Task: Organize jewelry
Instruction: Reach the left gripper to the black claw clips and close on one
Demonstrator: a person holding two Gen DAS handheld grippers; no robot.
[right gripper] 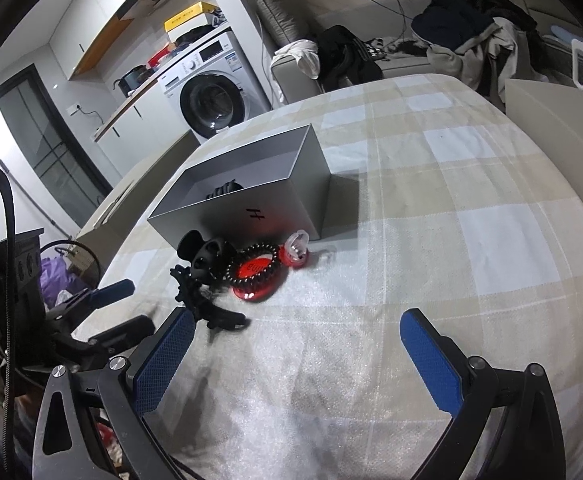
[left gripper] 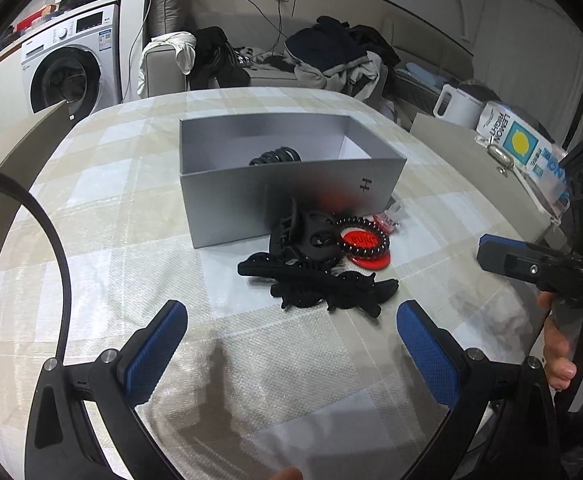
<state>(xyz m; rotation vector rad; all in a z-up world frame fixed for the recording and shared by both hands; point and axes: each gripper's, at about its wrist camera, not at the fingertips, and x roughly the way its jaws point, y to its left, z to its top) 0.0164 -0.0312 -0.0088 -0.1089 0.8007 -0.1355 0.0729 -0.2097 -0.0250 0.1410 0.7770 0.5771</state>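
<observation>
An open grey box (left gripper: pixel 227 208) (right gripper: pixel 291 204) stands on the checked tablecloth, with a black hair clip (left gripper: pixel 276 156) (right gripper: pixel 224 190) inside. In front of it lie a black claw clip (left gripper: pixel 309 236) (right gripper: pixel 205 256), a dark spiral hair tie (left gripper: pixel 363 234) (right gripper: pixel 256 266) on a red disc (left gripper: pixel 375 259) (right gripper: pixel 251 294), a small red and white piece (left gripper: pixel 387 219) (right gripper: pixel 297 249), and long black clips (left gripper: pixel 323 286) (right gripper: pixel 211 312). My left gripper (left gripper: pixel 291 322) (right gripper: pixel 117 312) is open just short of the long clips. My right gripper (right gripper: pixel 296 326) (left gripper: pixel 491 254) is open to their right, holding nothing.
A washing machine (left gripper: pixel 71 68) (right gripper: pixel 211 96) and a sofa (left gripper: pixel 275 76) piled with clothes stand beyond the table. On a side table to the right are a white kettle (left gripper: pixel 455 106) and a lemon-printed packet (left gripper: pixel 519 144). A black cable (left gripper: pixel 57 256) curves at the left.
</observation>
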